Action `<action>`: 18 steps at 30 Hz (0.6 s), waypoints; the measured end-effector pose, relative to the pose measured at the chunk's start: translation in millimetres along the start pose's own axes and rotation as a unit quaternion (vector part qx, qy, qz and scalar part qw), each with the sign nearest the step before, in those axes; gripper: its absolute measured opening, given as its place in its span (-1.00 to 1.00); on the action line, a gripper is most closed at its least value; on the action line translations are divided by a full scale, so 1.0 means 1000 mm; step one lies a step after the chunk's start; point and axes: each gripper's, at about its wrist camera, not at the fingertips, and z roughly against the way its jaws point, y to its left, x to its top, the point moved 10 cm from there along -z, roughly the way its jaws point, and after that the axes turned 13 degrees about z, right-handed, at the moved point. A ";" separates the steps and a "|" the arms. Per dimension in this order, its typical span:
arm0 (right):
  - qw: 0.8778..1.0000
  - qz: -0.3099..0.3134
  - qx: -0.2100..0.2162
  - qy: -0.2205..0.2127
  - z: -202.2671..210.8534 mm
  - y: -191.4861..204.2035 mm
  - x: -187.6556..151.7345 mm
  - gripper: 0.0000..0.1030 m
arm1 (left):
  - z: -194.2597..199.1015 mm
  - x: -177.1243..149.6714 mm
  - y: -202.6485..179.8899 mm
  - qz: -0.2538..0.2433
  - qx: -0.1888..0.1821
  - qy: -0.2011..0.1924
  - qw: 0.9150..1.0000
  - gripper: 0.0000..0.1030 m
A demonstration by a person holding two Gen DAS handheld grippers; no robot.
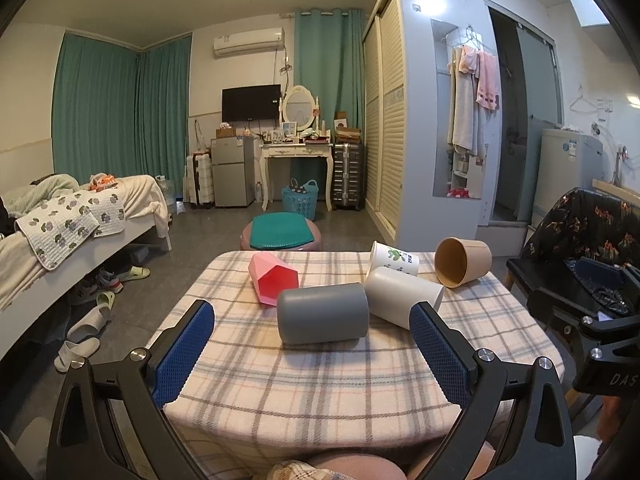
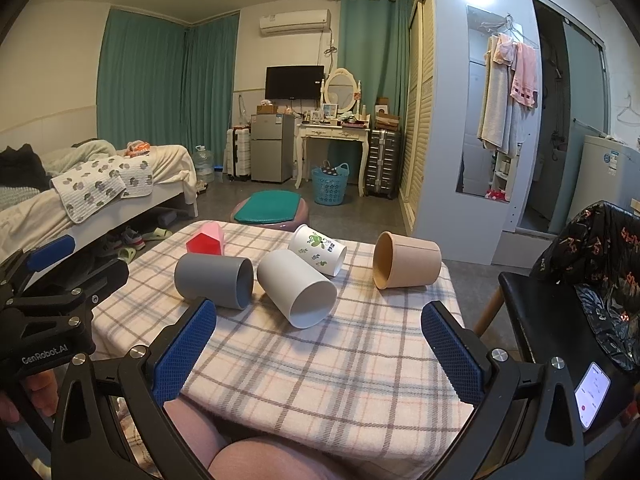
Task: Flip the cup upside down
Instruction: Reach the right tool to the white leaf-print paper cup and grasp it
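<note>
Several cups lie on their sides on a plaid-covered table [image 1: 320, 380] [image 2: 340, 360]: a grey cup [image 1: 322, 313] [image 2: 214, 281], a plain white cup [image 1: 402, 297] [image 2: 298, 288], a white cup with green print [image 1: 394, 261] [image 2: 318, 251], a tan paper cup [image 1: 462, 261] [image 2: 406, 266] and a pink faceted cup [image 1: 272, 278] [image 2: 206, 239]. My left gripper [image 1: 312, 320] is open and empty, just short of the grey cup. My right gripper [image 2: 320, 320] is open and empty, near the plain white cup's mouth. The left gripper also shows at the left edge of the right wrist view [image 2: 52, 280].
A round stool with a green cushion [image 1: 282, 232] stands beyond the table. A bed [image 1: 80, 220] is at the left with slippers [image 1: 80, 332] on the floor. A black chair with a dark floral bag [image 2: 580, 280] and a phone [image 2: 592, 394] is at the right.
</note>
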 end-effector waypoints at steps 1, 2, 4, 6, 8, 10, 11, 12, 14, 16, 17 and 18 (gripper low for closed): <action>1.000 0.003 0.003 0.000 -0.002 -0.002 0.003 1.00 | -0.003 0.001 0.000 0.001 0.003 0.002 1.000 0.96; 1.000 0.006 0.005 0.001 -0.004 -0.005 0.006 1.00 | -0.006 0.002 0.000 0.001 0.008 0.005 1.000 0.96; 1.000 0.015 0.021 0.004 -0.014 -0.011 0.015 1.00 | -0.016 0.005 0.000 0.005 0.015 0.011 1.000 0.96; 0.999 0.027 0.034 0.005 -0.025 -0.018 0.024 1.00 | -0.028 0.009 0.001 0.010 0.023 0.018 1.000 0.96; 0.998 0.045 0.044 0.012 -0.039 -0.026 0.033 1.00 | -0.042 0.013 0.003 0.014 0.032 0.024 0.999 0.96; 0.996 0.070 0.058 0.025 -0.062 -0.038 0.044 1.00 | -0.058 0.017 0.003 0.016 0.043 0.029 0.999 0.96; 0.995 0.077 0.064 0.030 -0.070 -0.040 0.047 1.00 | -0.065 0.018 0.004 0.016 0.051 0.031 0.998 0.96; 0.993 0.087 0.073 0.038 -0.085 -0.046 0.051 1.00 | -0.074 0.019 0.003 0.017 0.058 0.035 0.998 0.96; 0.989 0.105 0.084 0.054 -0.109 -0.053 0.055 1.00 | -0.090 0.022 0.004 0.022 0.063 0.044 0.997 0.96; 0.984 0.132 0.097 0.074 -0.140 -0.058 0.058 1.00 | -0.107 0.024 0.004 0.024 0.070 0.053 0.996 0.96; 0.982 0.140 0.103 0.080 -0.150 -0.059 0.059 1.00 | -0.116 0.026 0.003 0.024 0.076 0.056 0.995 0.96; 0.978 0.148 0.113 0.091 -0.166 -0.058 0.060 1.00 | -0.123 0.026 0.004 0.023 0.081 0.059 0.995 0.96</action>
